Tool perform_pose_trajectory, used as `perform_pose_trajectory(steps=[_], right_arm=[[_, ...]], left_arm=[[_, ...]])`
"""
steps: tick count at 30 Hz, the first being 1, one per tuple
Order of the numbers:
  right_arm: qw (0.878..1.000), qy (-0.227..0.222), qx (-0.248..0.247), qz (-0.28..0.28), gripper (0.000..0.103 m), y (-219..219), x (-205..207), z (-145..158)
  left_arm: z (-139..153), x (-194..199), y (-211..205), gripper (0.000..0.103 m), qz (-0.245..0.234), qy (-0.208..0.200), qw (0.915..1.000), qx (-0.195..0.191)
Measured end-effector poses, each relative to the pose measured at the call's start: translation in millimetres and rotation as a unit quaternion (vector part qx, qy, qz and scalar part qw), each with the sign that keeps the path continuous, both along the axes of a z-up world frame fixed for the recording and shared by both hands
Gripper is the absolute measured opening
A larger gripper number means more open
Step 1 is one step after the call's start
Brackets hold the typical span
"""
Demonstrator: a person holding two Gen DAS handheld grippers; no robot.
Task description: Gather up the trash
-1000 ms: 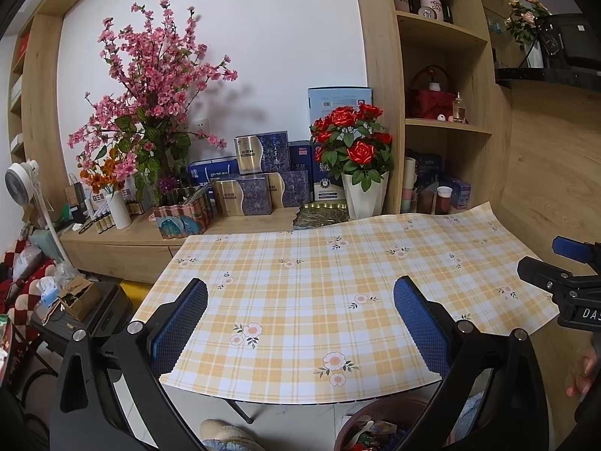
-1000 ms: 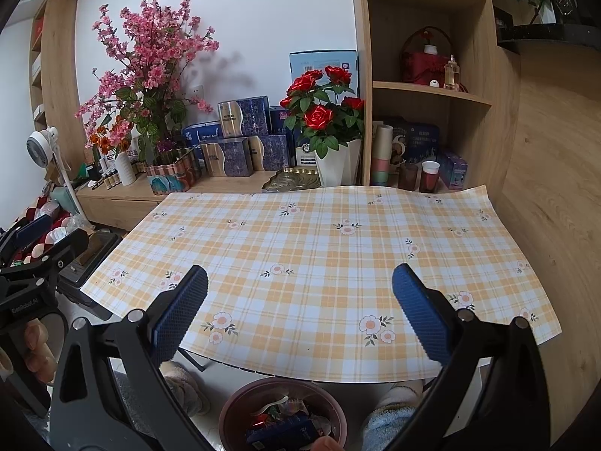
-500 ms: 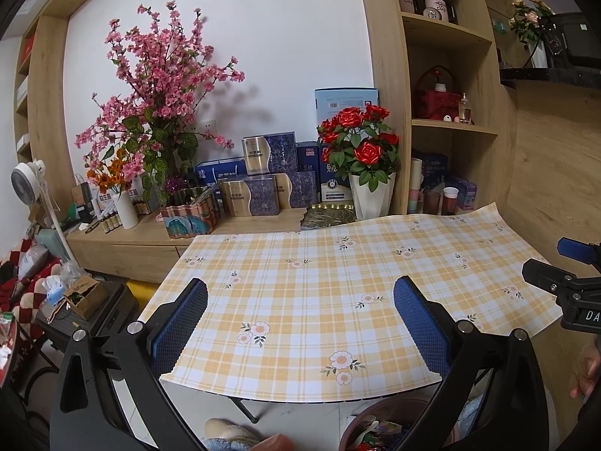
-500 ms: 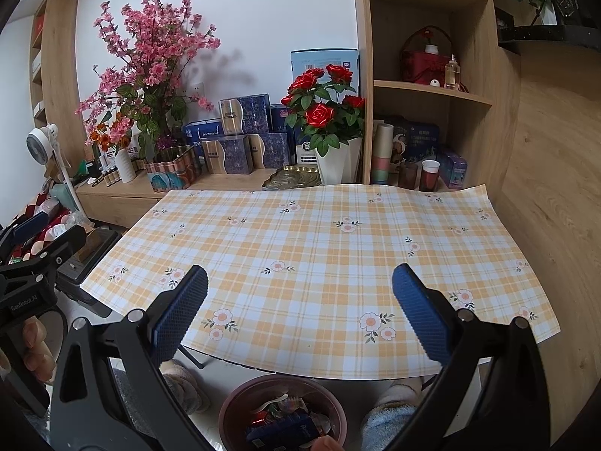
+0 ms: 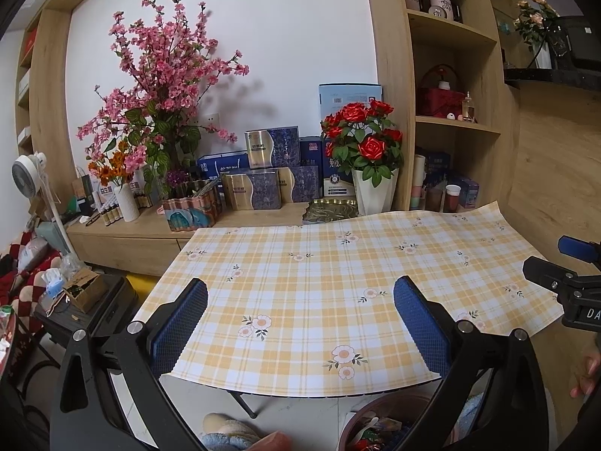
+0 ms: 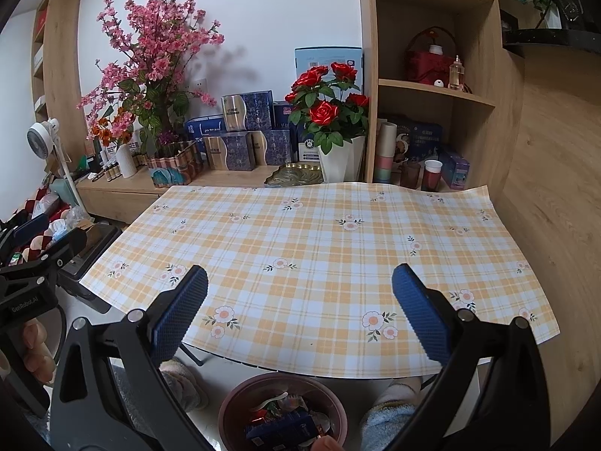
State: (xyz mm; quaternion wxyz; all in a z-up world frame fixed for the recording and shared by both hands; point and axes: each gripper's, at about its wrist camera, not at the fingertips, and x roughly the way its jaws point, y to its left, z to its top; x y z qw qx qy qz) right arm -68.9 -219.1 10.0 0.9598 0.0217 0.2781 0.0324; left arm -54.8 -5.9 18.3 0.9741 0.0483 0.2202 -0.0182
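Checked cloth covered the table (image 6: 319,248), bare of litter. Your trash (image 6: 280,419), light wrappers and a blue packet, lay in the brown bin (image 6: 229,402) on the near floor, below your right gripper (image 6: 300,312). It and the left gripper (image 5: 300,323) gaped wide, empty. Crumpled edges looked easiest to pinch.

We face a white wall (image 5: 285,37) framed in wood, with shelves (image 5: 450,34) to its right and a low cabinet (image 5: 127,242) beneath. The checked surface (image 5: 319,282) stands before it on a pale floor (image 5: 300,417). A fan (image 5: 28,173) stands at left.
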Motion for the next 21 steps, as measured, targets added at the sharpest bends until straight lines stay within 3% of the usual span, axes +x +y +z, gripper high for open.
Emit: perform_pose_trajectory(steps=[21], right_arm=[[1.0,-0.003,0.005,-0.004,0.097,-2.9,-1.3,1.1]], left_arm=[[-2.8,2.5,-6.1,0.097,-0.008,0.009,0.9999,0.004]])
